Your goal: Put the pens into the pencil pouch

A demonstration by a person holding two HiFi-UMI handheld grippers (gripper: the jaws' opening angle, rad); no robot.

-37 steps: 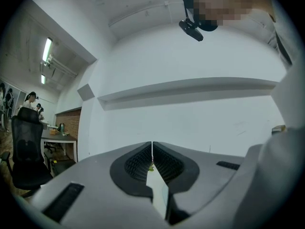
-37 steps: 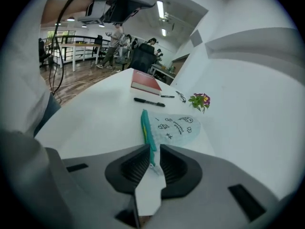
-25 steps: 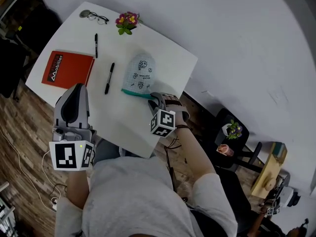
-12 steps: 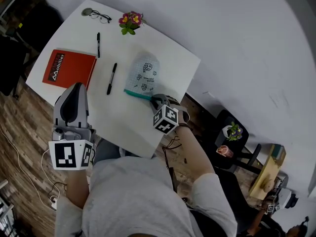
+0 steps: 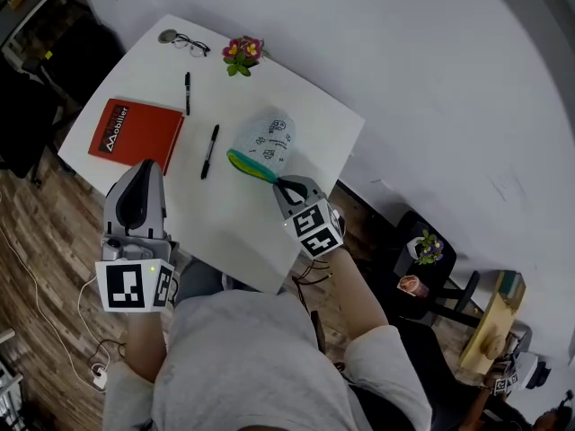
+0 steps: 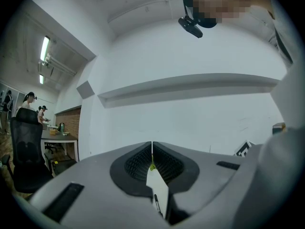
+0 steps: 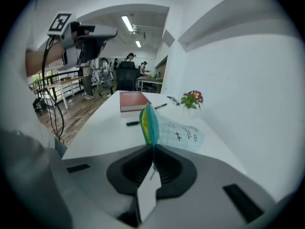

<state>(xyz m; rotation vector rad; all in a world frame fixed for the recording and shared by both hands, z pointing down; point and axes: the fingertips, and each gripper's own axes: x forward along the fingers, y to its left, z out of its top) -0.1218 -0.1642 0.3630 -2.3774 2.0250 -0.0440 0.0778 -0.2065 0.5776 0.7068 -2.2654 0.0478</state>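
Grey and closest to the person, the left claw (image 5: 144, 171) hangs over the near-left edge of the white surface (image 5: 235, 218), its jaws pressed together on nothing. To its right, the right claw (image 5: 280, 183) is clamped on the teal zipper end of the pencil pouch (image 5: 268, 138). That end stands raised, while the pale printed body lies on the surface beyond it. A black pen (image 5: 209, 151) lies just left of the pouch, apart from it, with a red book (image 5: 135, 135) further left. A second pen (image 5: 187, 92) lies beyond the book. Glasses (image 5: 186, 42) and a small bunch of flowers (image 5: 243, 50) sit at the far edge.
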